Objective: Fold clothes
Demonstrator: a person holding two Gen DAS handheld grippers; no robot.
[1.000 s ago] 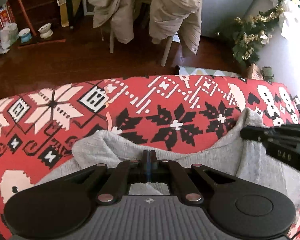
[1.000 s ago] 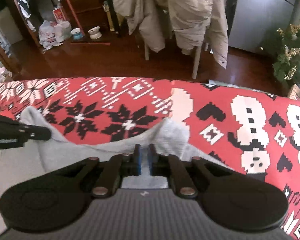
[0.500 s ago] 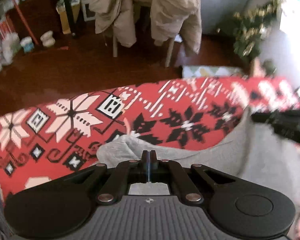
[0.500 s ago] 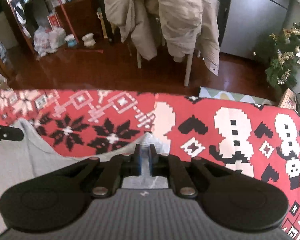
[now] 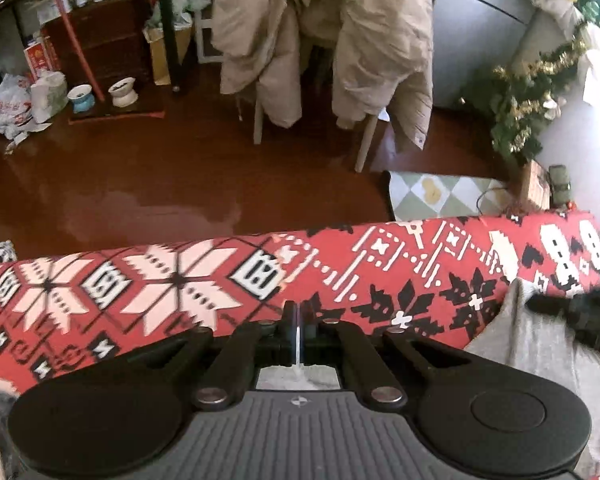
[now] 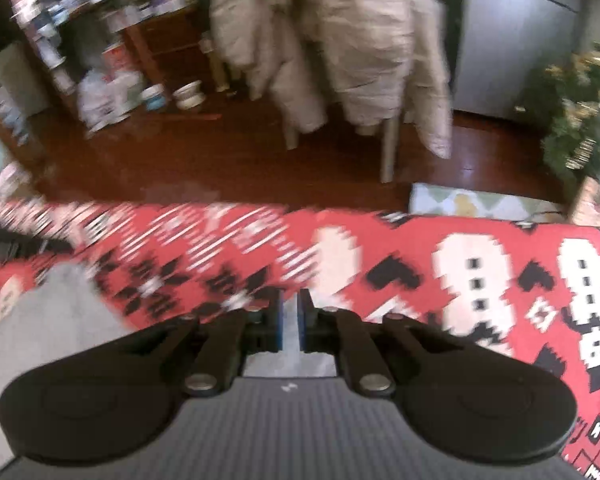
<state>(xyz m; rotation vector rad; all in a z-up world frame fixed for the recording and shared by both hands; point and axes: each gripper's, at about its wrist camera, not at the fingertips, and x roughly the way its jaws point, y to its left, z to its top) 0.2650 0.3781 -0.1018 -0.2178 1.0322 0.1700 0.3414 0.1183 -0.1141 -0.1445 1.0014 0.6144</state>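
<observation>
A grey garment lies on a red, white and black patterned cover. My left gripper is shut on a thin fold of its edge, and more grey cloth shows just below the fingers. The right gripper's fingers reach in from the right edge over the grey cloth. In the blurred right wrist view, my right gripper is shut on grey fabric between its blue pads. The garment spreads to the lower left, with the left gripper's fingers at the left edge.
Past the cover's far edge is a dark wooden floor. A chair draped with beige coats stands there. Shelves, bags and bowls are at the far left. A decorated tree and a small mat are at the right.
Both grippers have risen and drawn back with the garment's edge still held. The grey cloth ahead of the fingers has slipped out of sight. The right wrist view is now blurred by motion.
</observation>
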